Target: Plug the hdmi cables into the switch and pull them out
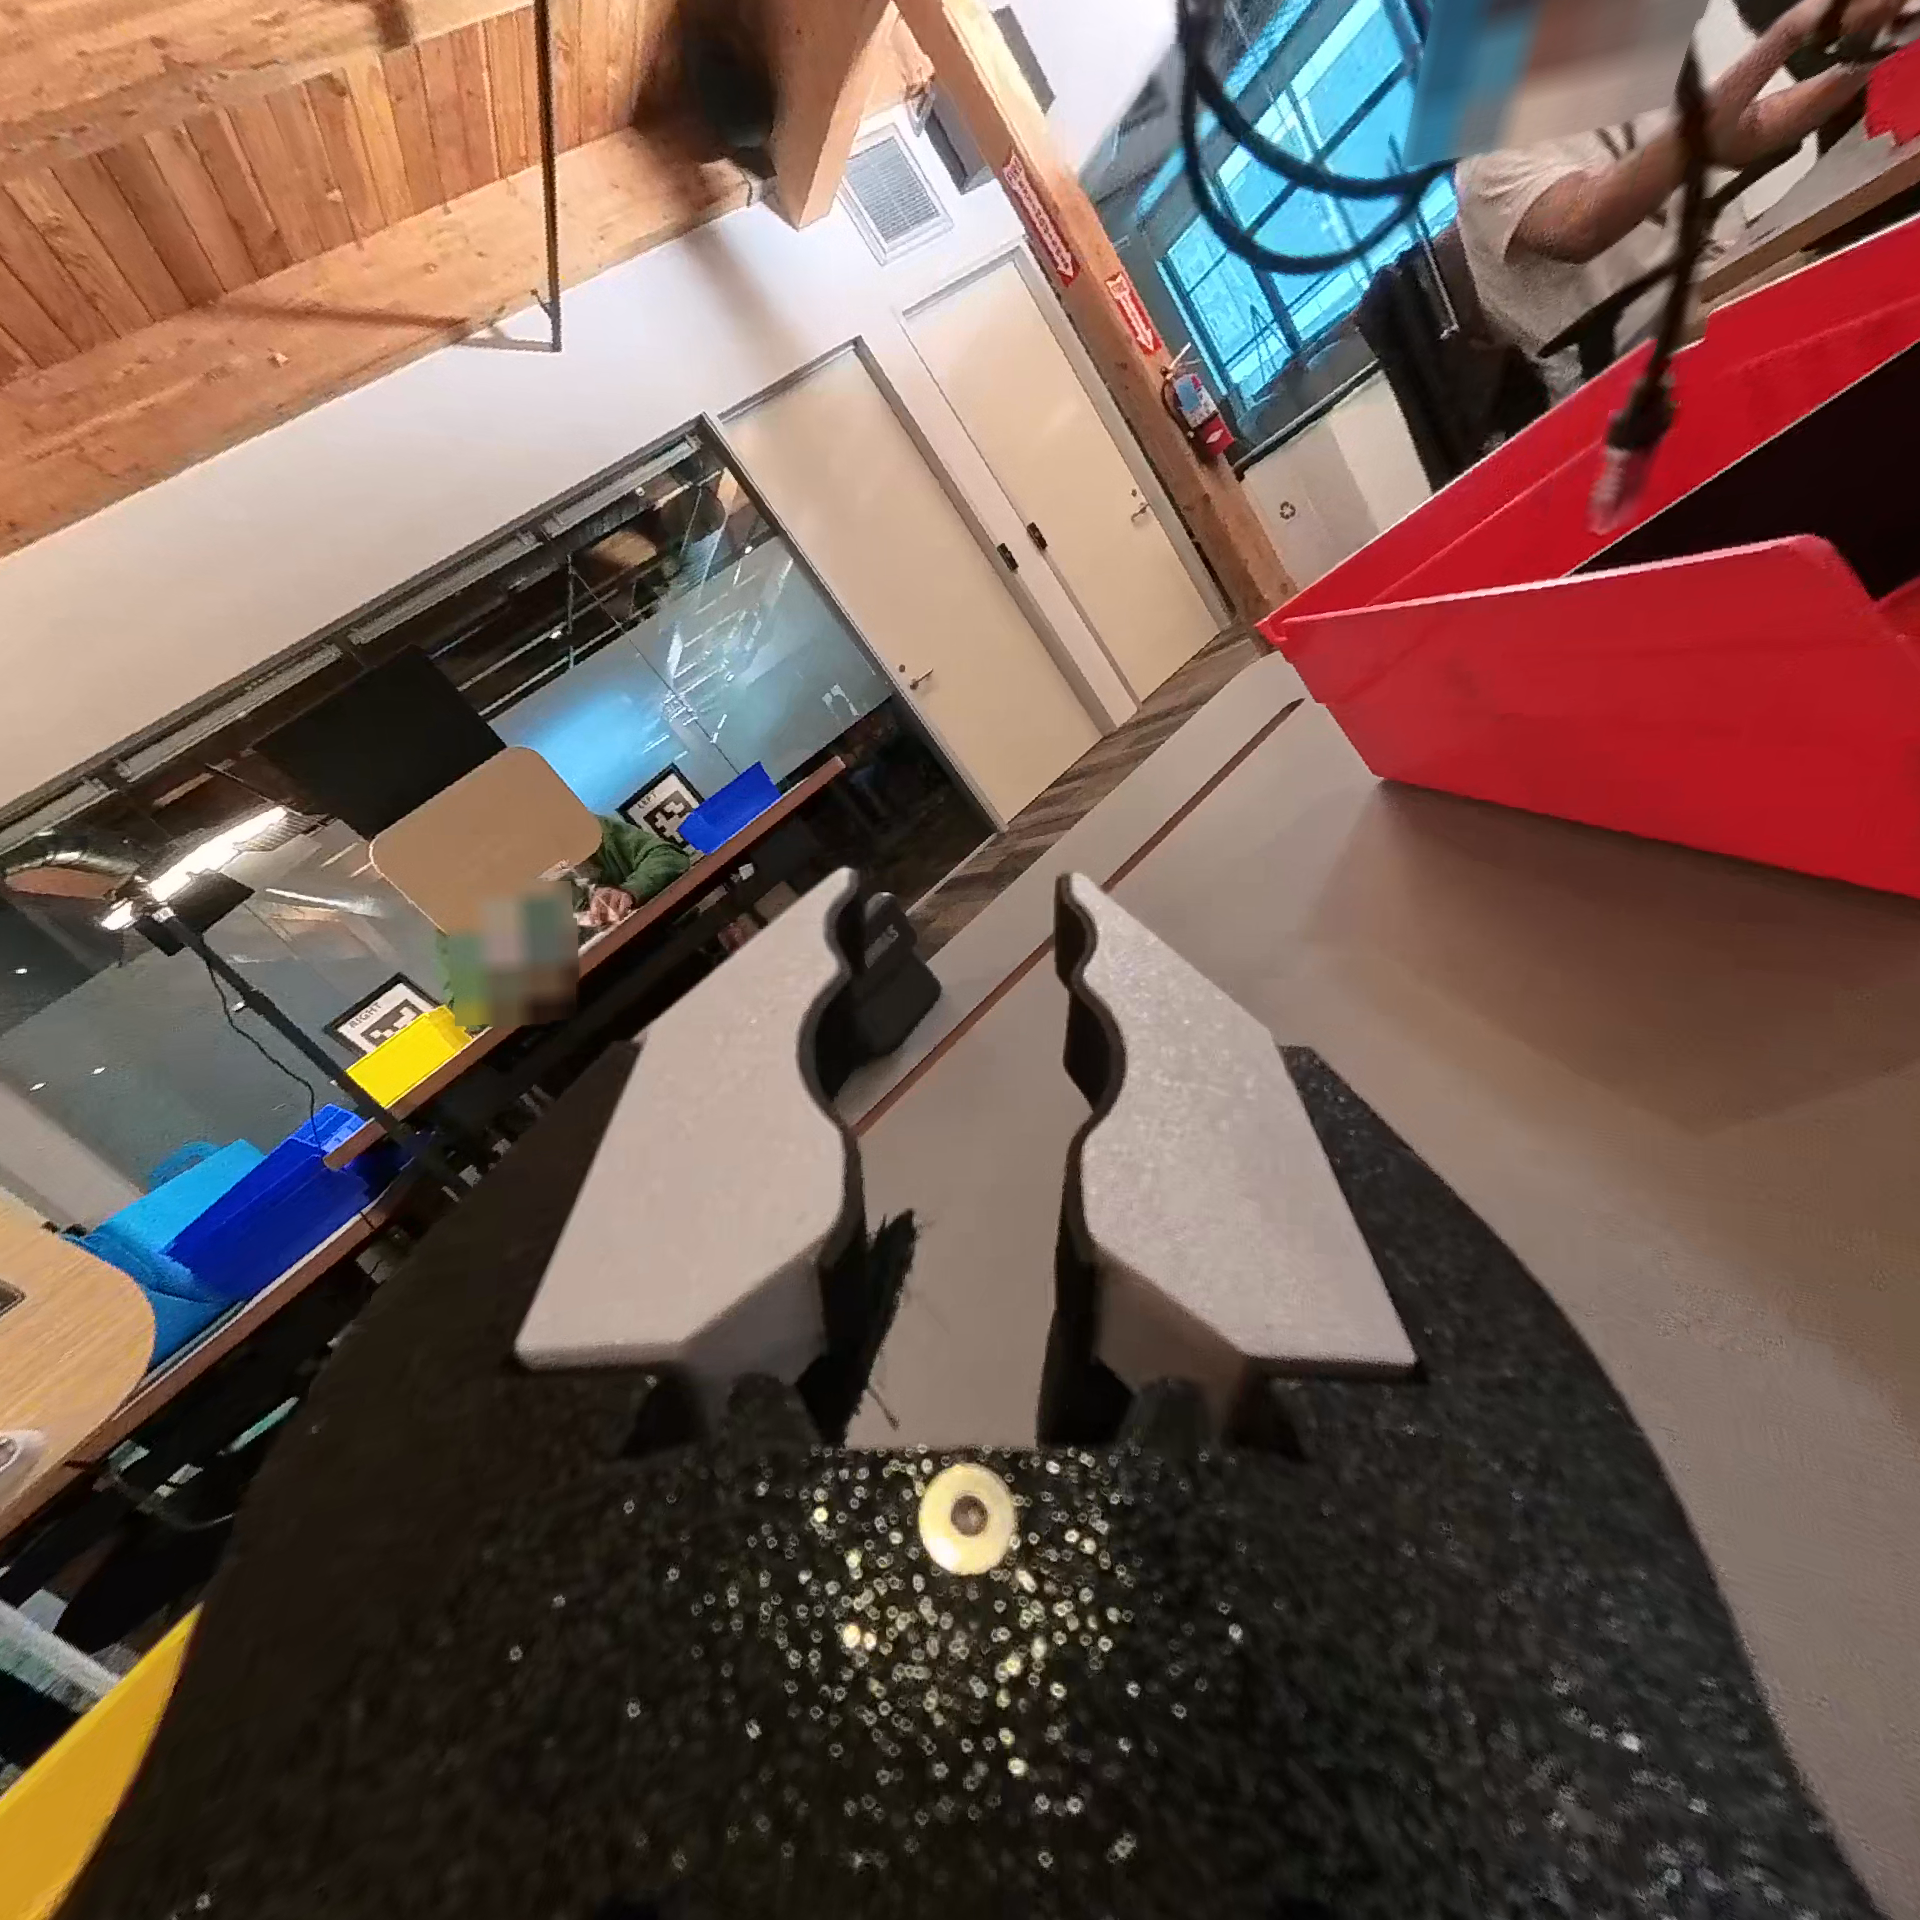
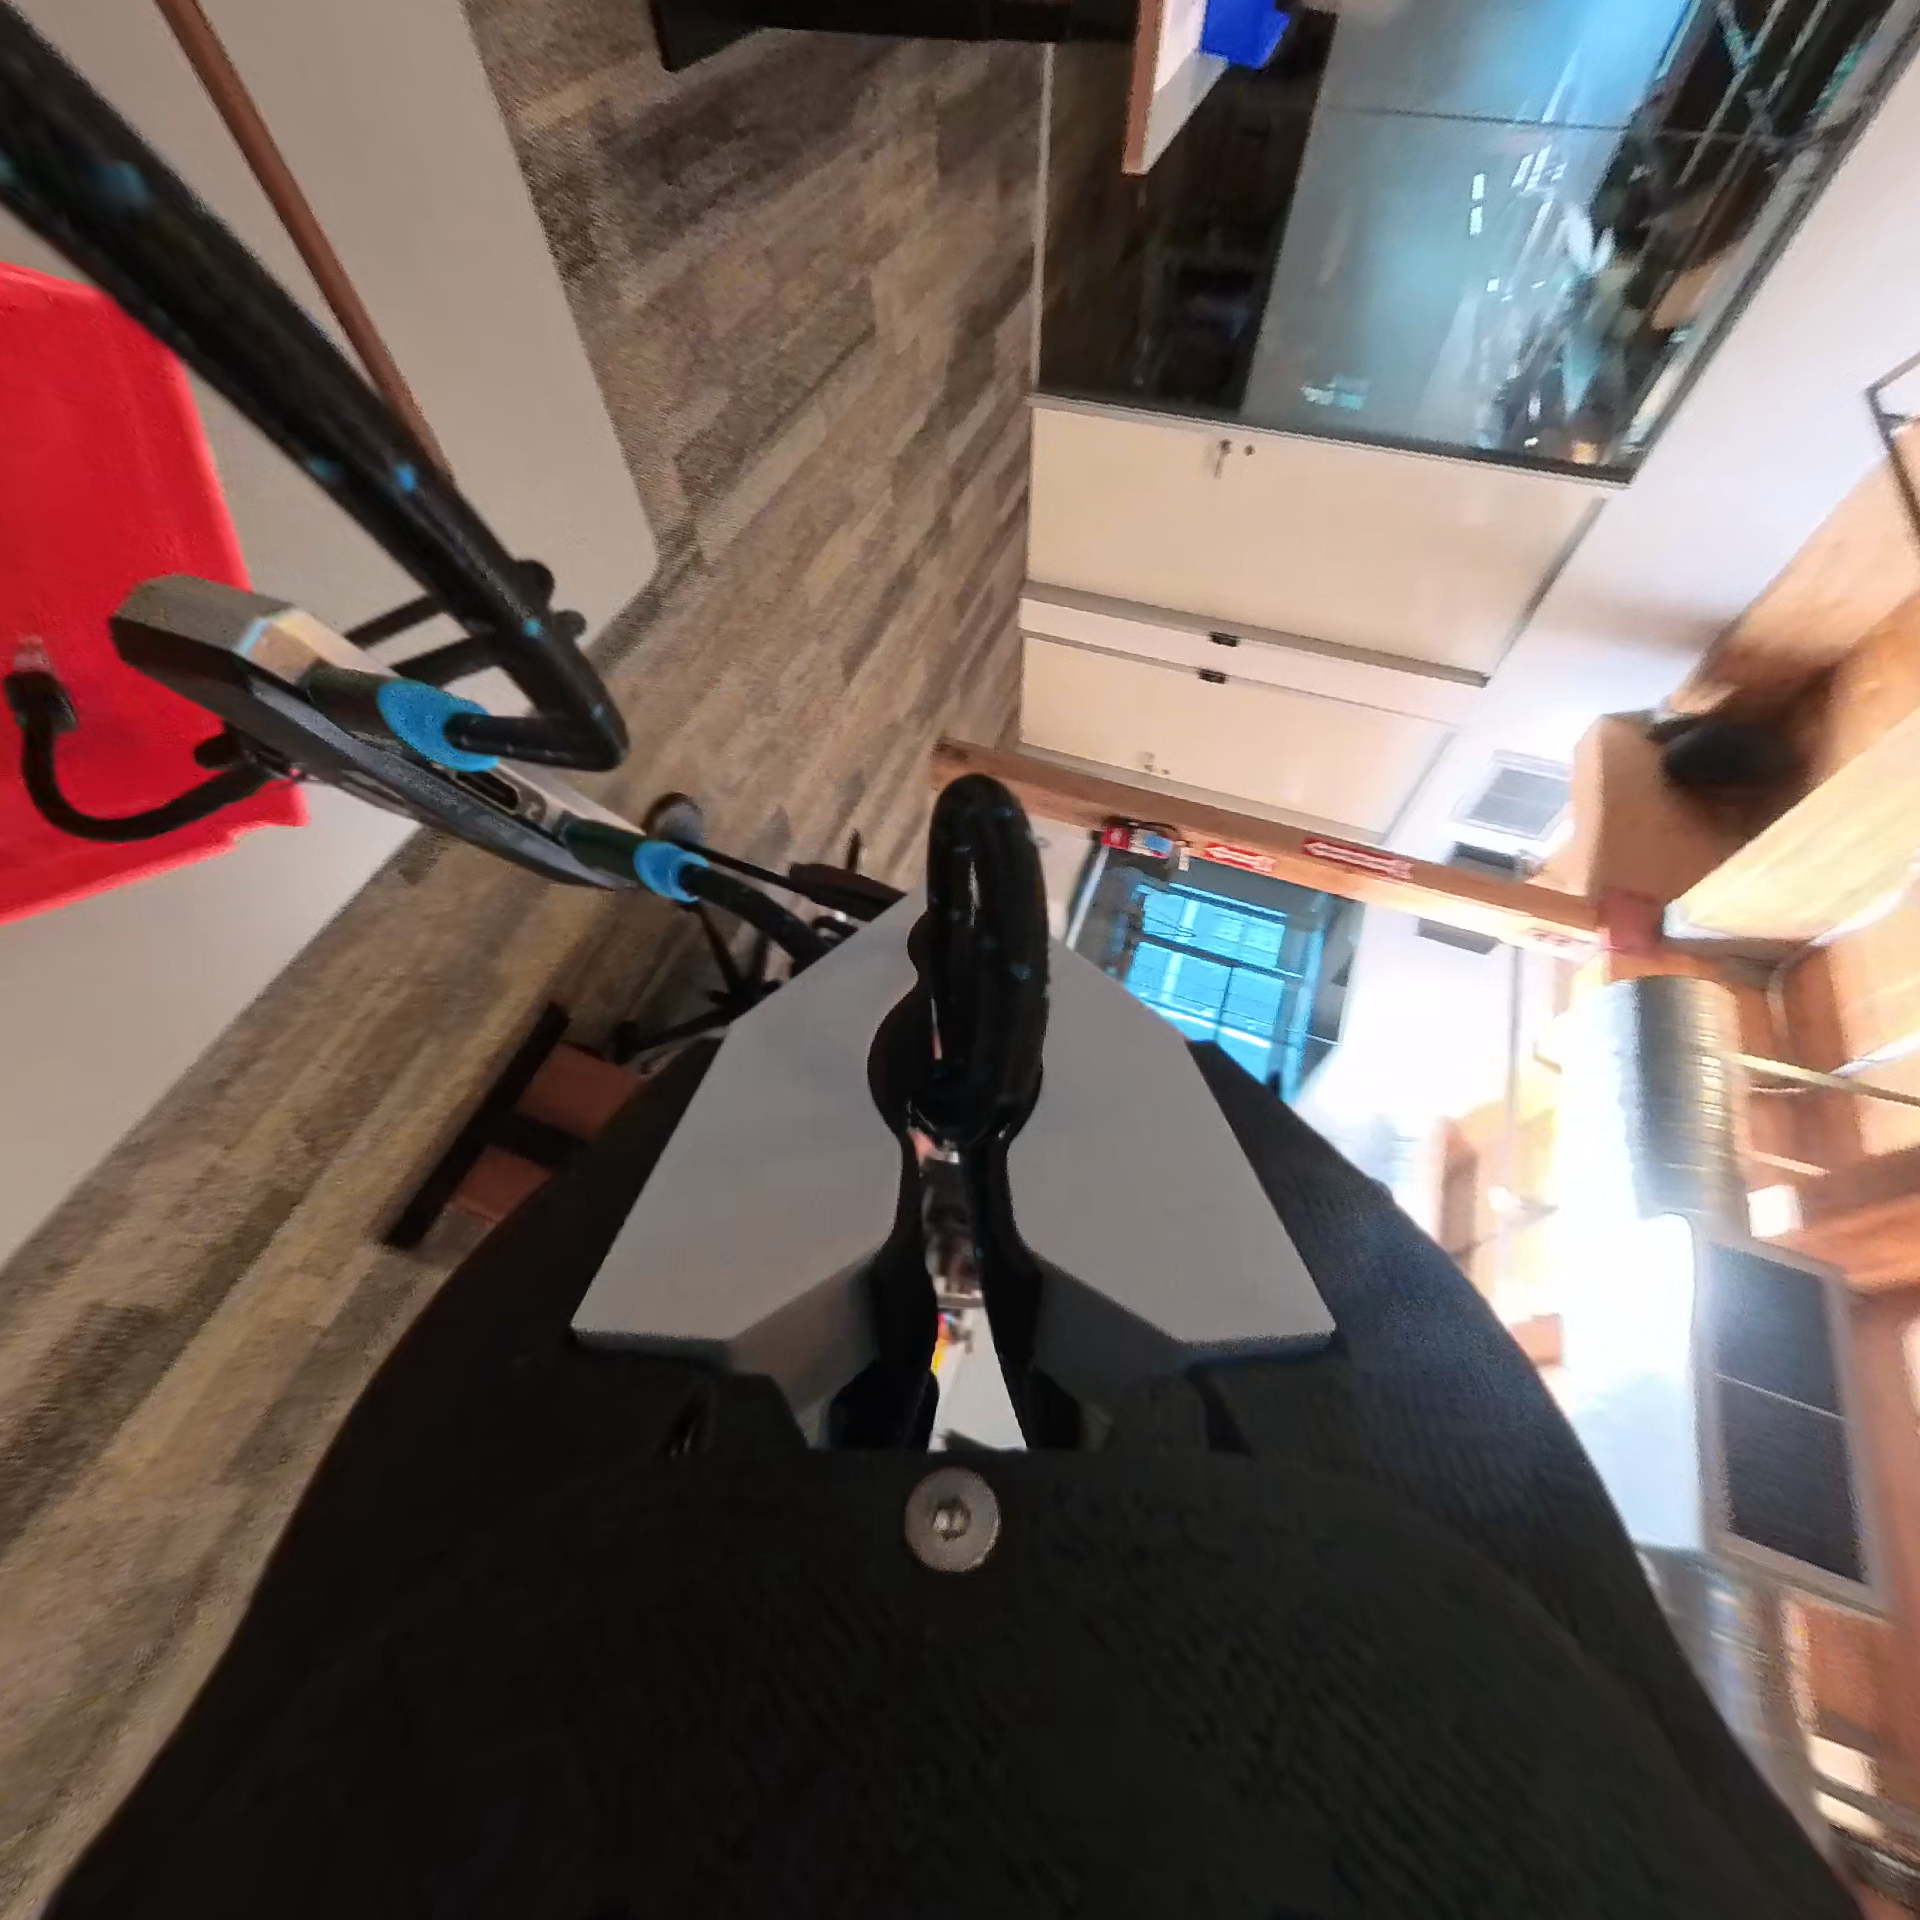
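Observation:
In the right wrist view my right gripper (image 2: 977,935) is shut on a looped black HDMI cable (image 2: 982,873) and holds it in the air. The dark flat switch (image 2: 260,665) hangs to the left of it, tilted. Two HDMI plugs with blue collars (image 2: 416,717) (image 2: 665,868) sit in its side. A short black lead (image 2: 62,790) curls from its far end. In the left wrist view my left gripper (image 1: 961,914) is open and empty, low over the grey table (image 1: 1455,1039). A black cable loop (image 1: 1226,177) and a dangling plug (image 1: 1633,442) hang at the upper right.
A red bin (image 1: 1621,707) stands on the table to the right of my left gripper; it also shows in the right wrist view (image 2: 94,520). A small black object (image 1: 883,982) lies on the table beyond my left fingers. A person's arm (image 1: 1558,197) is behind the bin. There is about 45 centimeters between the tips of the two grippers.

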`<state>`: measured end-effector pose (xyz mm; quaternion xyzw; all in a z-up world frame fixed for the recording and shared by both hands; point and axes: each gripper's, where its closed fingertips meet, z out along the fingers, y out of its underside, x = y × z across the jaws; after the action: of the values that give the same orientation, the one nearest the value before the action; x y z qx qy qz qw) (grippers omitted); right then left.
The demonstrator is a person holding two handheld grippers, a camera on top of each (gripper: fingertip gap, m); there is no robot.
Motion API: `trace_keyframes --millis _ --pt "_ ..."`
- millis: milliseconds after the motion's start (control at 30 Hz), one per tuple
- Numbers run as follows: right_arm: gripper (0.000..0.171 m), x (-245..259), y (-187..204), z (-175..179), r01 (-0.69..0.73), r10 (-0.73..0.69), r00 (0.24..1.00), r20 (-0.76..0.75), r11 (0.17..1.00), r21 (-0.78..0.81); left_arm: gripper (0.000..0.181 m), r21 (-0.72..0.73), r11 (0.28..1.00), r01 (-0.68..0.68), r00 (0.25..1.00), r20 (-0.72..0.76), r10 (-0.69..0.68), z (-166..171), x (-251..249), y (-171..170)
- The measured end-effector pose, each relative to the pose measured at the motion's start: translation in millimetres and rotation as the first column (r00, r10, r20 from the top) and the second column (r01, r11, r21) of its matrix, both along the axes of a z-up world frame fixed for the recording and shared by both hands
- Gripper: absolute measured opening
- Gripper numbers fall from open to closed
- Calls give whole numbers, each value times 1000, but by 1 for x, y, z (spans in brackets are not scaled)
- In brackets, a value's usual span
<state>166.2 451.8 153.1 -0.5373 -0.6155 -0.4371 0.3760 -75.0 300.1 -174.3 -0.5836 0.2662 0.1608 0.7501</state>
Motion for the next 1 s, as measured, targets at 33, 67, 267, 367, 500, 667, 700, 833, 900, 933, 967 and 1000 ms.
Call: trace_keyframes --millis 33,67,267,367,500,667,700,833,900,933,967,1000 --pt "0 3 3 -9 7 -7 1000 -18 1000 -23 34 5 1000 1 1000 3 -1 1 -1 -1" --pt "0 6 6 -19 15 -16 999 -30 999 -44 33 6 1000 3 1000 10 -3 2 -2 -1" --pt "0 17 20 -70 39 -48 997 -63 989 -145 33 4 1000 7 1000 -2 -7 0 0 -3" --pt "0 16 21 -90 33 -54 993 -100 979 -203 33 0 1000 11 1000 -11 -11 -2 3 -2" --pt "0 19 28 -116 39 -74 988 -138 970 -242 33 -3 1000 13 1000 -23 -13 -4 5 -2" --pt "0 21 49 -137 63 -109 967 -229 978 -197 33 -10 1000 13 999 -47 -14 -7 8 -2" --pt "0 20 53 -141 72 -119 962 -246 979 -190 33 -11 1000 13 999 -52 -14 -8 9 -2" --pt "0 20 67 -167 122 -173 952 -254 971 -204 33 -10 1000 7 996 -87 -8 -10 11 -1" --pt "0 16 69 -185 117 -190 944 -271 958 -262 33 -10 1000 4 995 -104 -5 -12 12 -1" --pt "0 15 69 -194 118 -207 937 -282 946 -302 33 -10 1000 4 994 -109 -5 -12 12 -1" --pt "0 14 68 -204 118 -225 929 -295 932 -342 33 -10 1000 4 994 -112 -5 -12 12 -1" --pt "0 14 68 -211 115 -240 921 -308 921 -373 33 -9 1000 4 994 -113 -5 -12 13 -1"
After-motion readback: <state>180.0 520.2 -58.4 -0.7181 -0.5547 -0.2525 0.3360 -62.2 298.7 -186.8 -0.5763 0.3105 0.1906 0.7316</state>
